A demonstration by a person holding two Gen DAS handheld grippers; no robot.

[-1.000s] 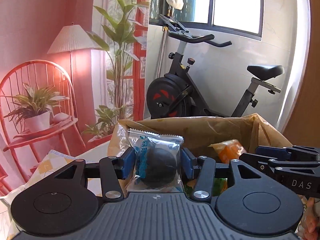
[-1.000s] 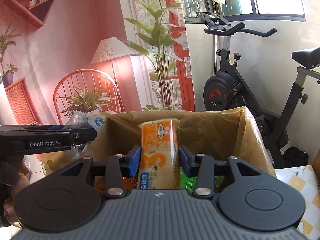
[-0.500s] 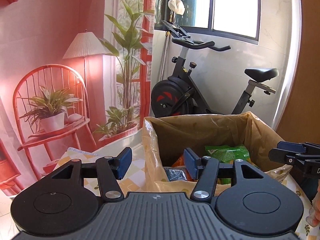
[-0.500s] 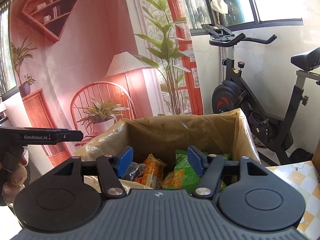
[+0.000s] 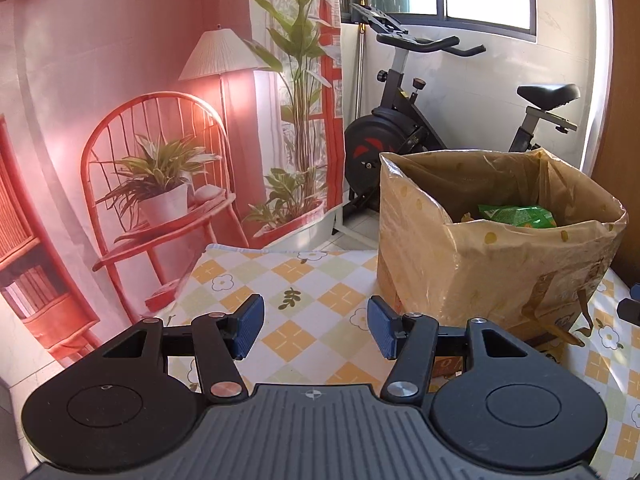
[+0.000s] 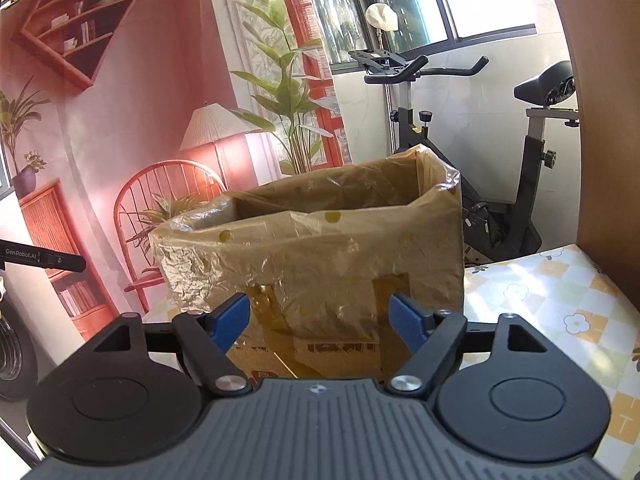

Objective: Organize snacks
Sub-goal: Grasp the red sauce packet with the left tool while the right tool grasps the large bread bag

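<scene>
snacks (image 5: 516, 216) sit in the lined box (image 5: 496, 256) at two o'clock; left gripper (image 5: 316, 327) spread and empty, right gripper (image 6: 320, 322) empty, jaws opening: best approach the next packet squarely.

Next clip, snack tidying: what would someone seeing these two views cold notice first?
The cardboard box lined with crinkled yellow-brown plastic dominates, standing on the flower-patterned checked tablecloth, with a green snack bag showing inside it in the left wrist view. Both grippers are empty: the left gripper is beside the box over bare cloth, and the right gripper faces the box's near wall with its jaws opening. Behind stand a red-toned room backdrop and a black exercise bike.
</scene>
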